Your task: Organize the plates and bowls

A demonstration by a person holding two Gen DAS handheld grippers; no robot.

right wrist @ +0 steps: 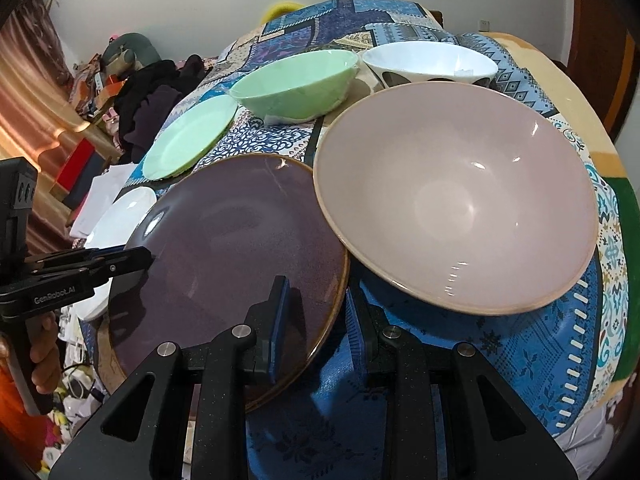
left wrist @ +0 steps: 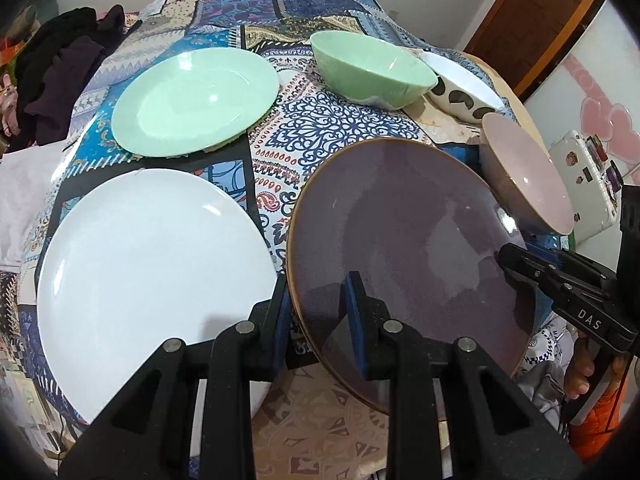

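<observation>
Both grippers pinch the round, glossy dark purple plate with its thin brown rim point(left wrist: 404, 240): the left gripper point(left wrist: 320, 316) has its jaws clamped on the near left edge, the right gripper point(right wrist: 316, 320) on the near right edge. That plate hangs tilted over the patterned cloth of the counter point(left wrist: 320, 132), between the plain white plate point(left wrist: 152, 256) and the matte pink bowl point(right wrist: 452, 196), whose rim it seems to touch. Judging by this, stacking is underway; next comes lowering it level onto another plate, likely the white one.
</observation>
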